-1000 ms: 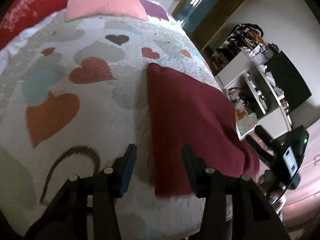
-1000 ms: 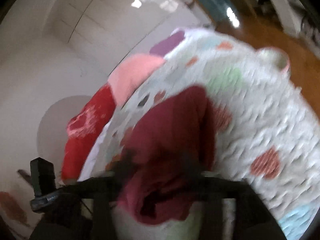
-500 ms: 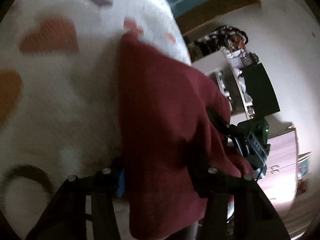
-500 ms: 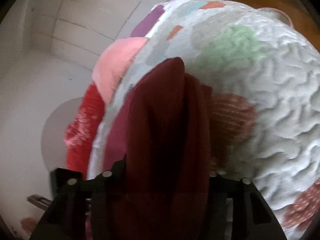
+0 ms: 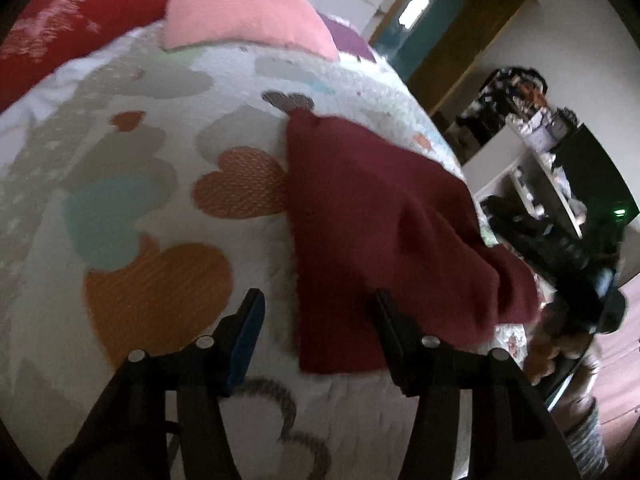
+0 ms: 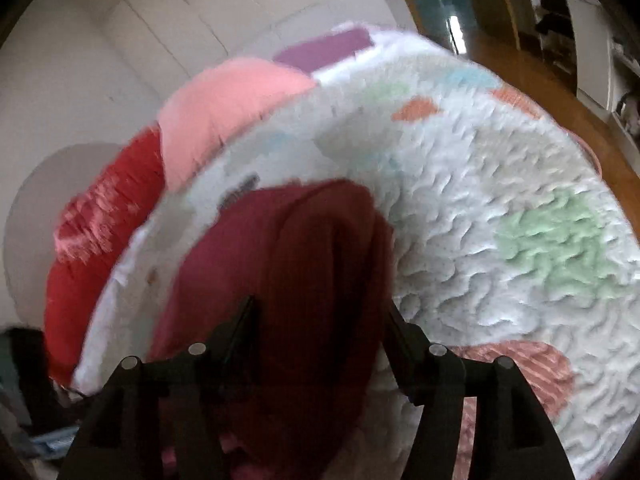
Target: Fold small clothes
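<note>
I've got the maroon garment lying on the heart-print quilt of the bed, its long straight edge running from twelve down to six in my left view, so that side reads as a fold line. My left gripper hovers over the near corner, fingers spread wide, nothing between them; I judge that's so I can pinch that hem next. In the right view, the right gripper has its fingers spread too, with bunched maroon cloth humped between them, though I can't tell whether they touch it. Pink pillow and red pillow sit off at eleven, well apart.
</note>
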